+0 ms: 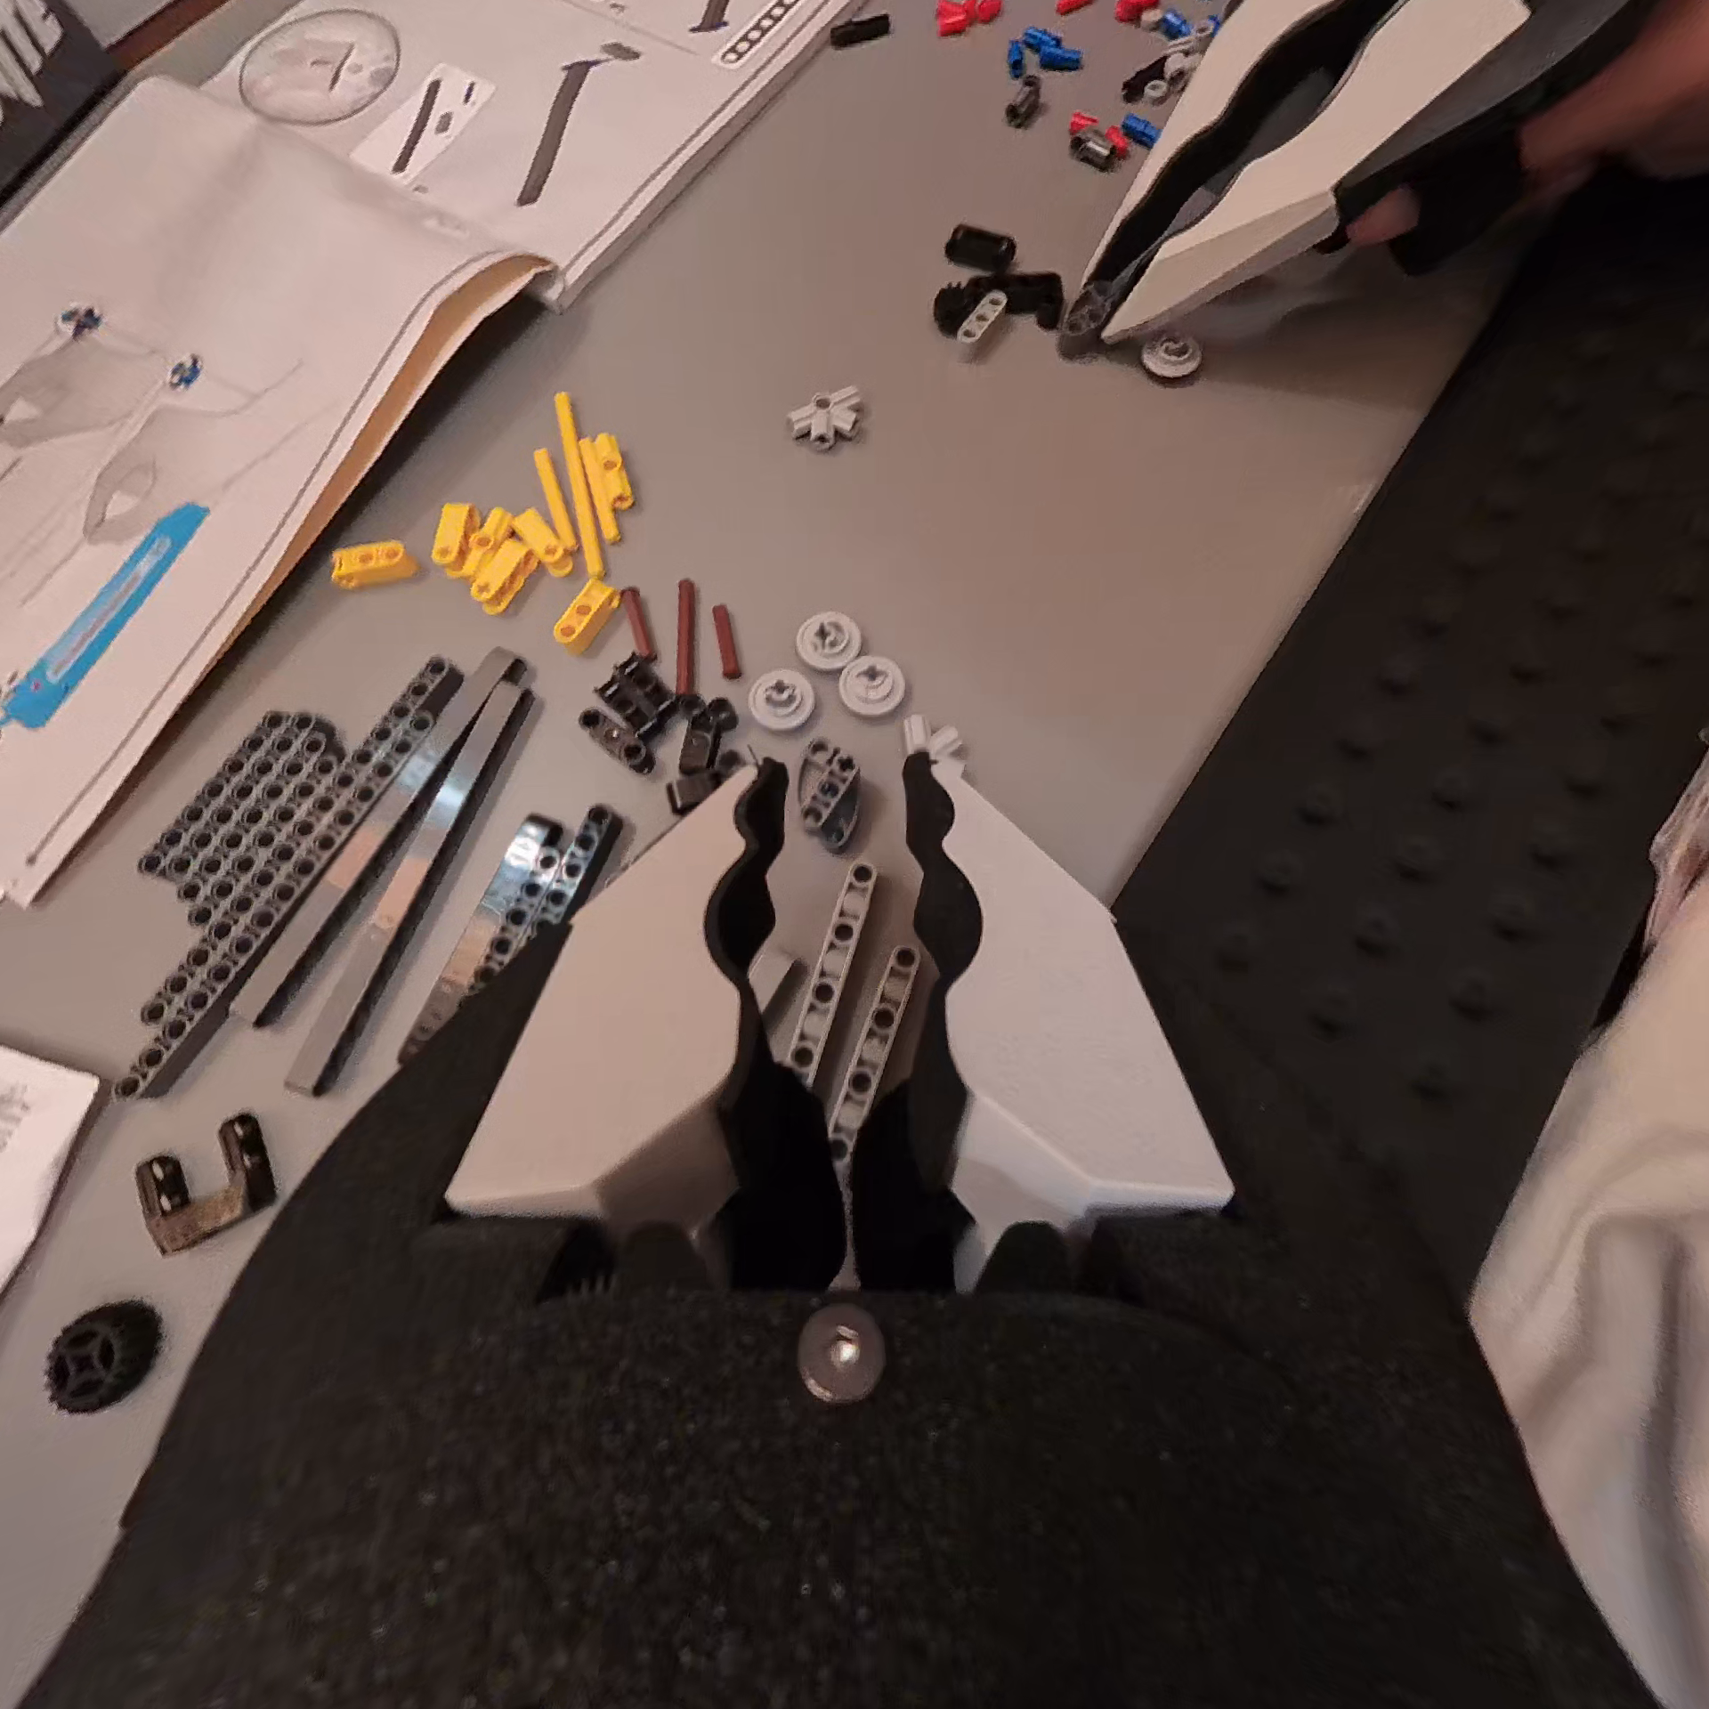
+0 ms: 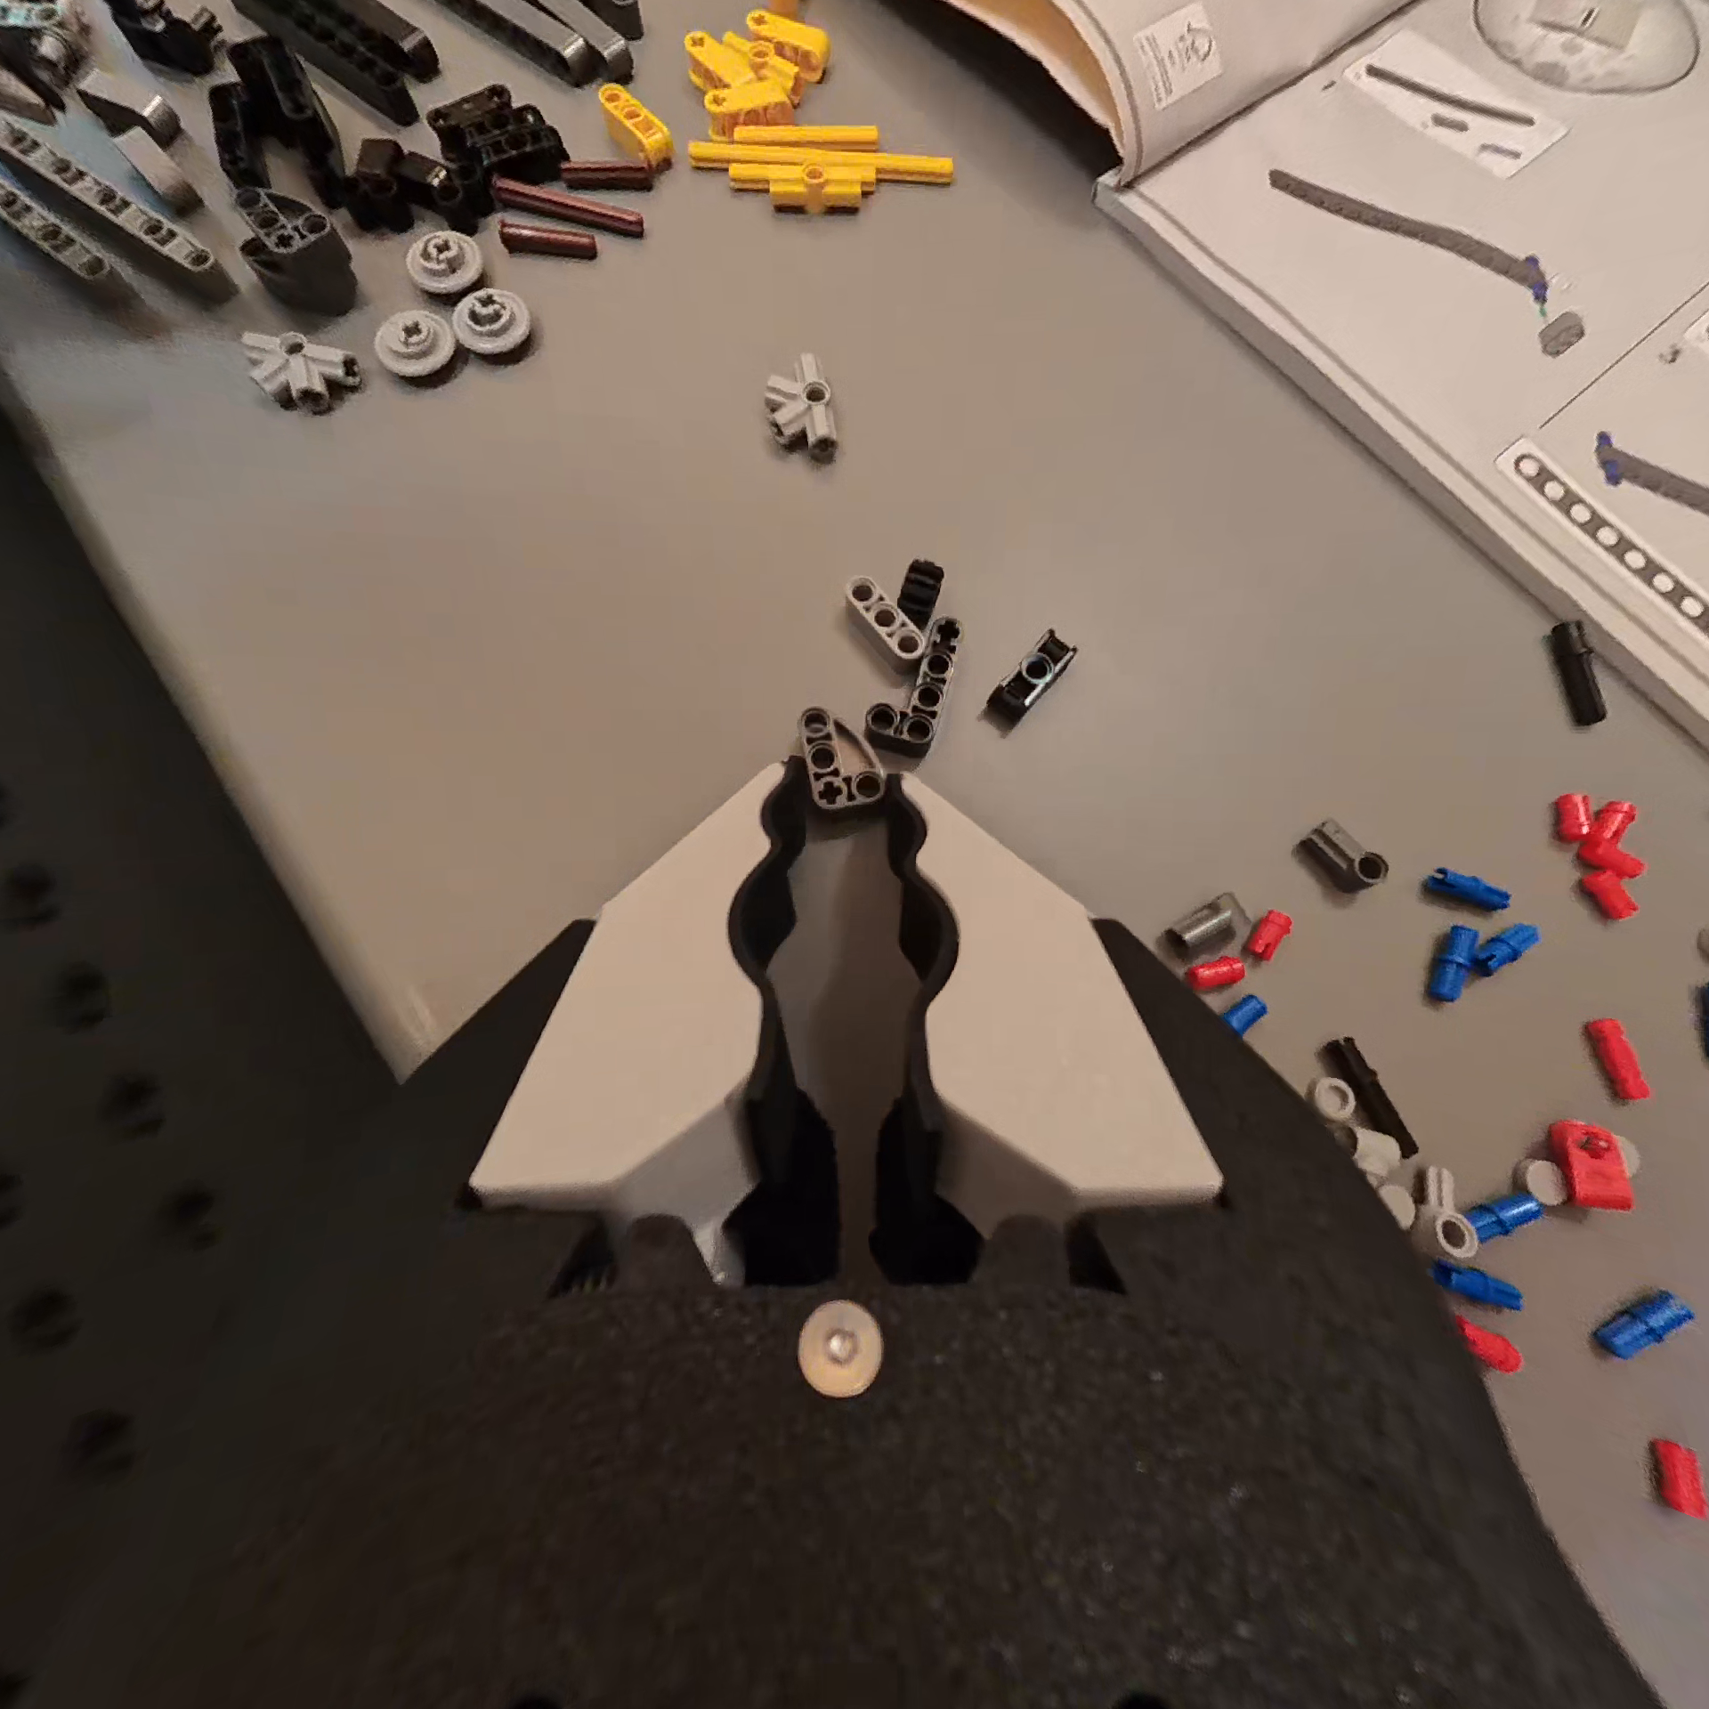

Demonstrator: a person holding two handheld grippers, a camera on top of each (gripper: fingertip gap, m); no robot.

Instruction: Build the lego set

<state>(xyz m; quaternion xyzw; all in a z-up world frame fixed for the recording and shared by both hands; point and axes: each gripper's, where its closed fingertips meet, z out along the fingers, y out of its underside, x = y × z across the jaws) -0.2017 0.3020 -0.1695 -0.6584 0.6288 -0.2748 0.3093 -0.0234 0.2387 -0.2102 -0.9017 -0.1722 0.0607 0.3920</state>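
Barely started, I judge: the lego pieces (image 1: 518, 546) lie loose in sorted heaps on the worktop (image 1: 1063, 573), nothing joined. My right tongs (image 2: 840, 786) pinch a small grey liftarm (image 2: 835, 763) at their tips; my left tongs (image 1: 843, 768) hang spread and empty over the grey beams (image 1: 846, 971).

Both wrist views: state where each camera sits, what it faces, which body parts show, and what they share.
Left wrist view: sits behind the open left gripper, facing dark beams, yellow pieces and the instruction booklet; a hand holds the right gripper farther off.
Right wrist view: sits behind the right gripper, pinching a small grey piece; no body shows.
Shared: three grey discs, yellow pieces, booklet.
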